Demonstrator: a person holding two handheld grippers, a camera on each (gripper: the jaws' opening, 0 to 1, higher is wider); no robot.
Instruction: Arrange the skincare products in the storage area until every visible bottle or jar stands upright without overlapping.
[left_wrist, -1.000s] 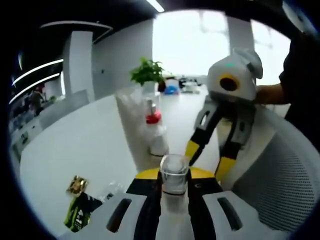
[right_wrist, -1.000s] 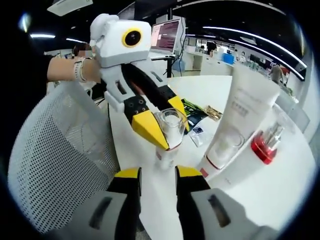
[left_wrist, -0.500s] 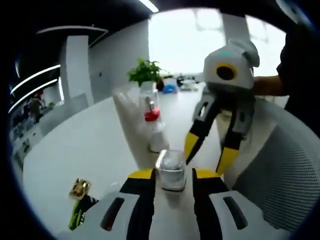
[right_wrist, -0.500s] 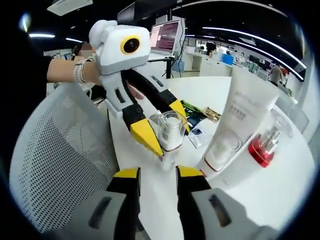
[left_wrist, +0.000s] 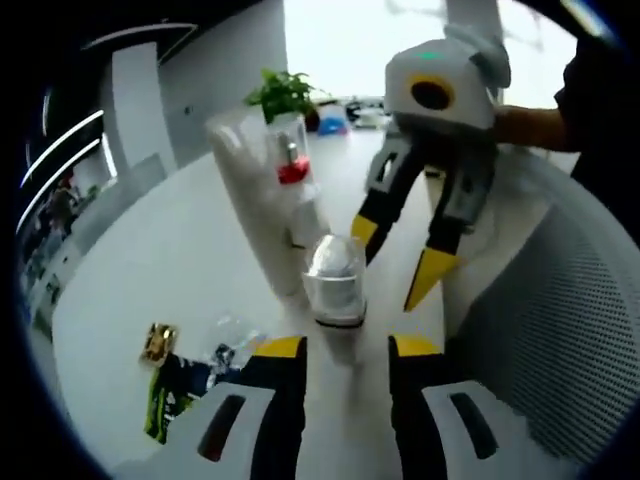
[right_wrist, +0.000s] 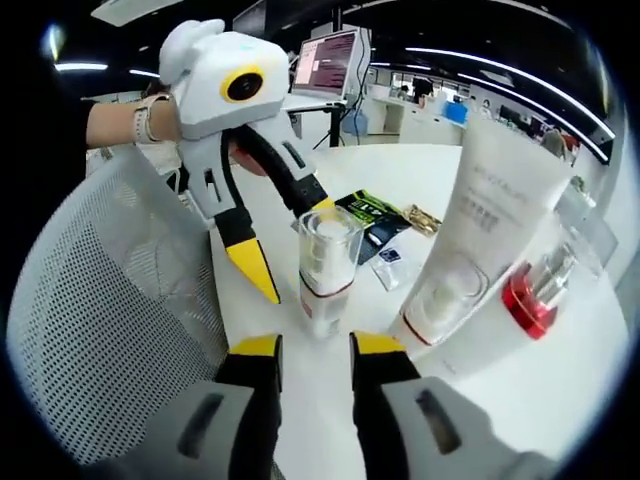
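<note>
Released since a second ago, the clear-capped bottle (left_wrist: 335, 283) (right_wrist: 324, 265) stands upright on the white table (left_wrist: 150, 270) (right_wrist: 500, 390), long axis vertical, free between parted jaws. Left gripper (left_wrist: 343, 358) (right_wrist: 290, 245) and right gripper (right_wrist: 310, 350) (left_wrist: 395, 262) hold nothing. Mesh chair back (right_wrist: 100, 310) crowds one side; the white tube (right_wrist: 470, 235) and red-collared bottle (right_wrist: 530, 290) stand near.

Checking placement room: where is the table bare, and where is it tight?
Bare white table lies beyond the sachets. Tight: clear-capped bottle, white tube and red-capped bottle cluster, mesh chair back alongside.
</note>
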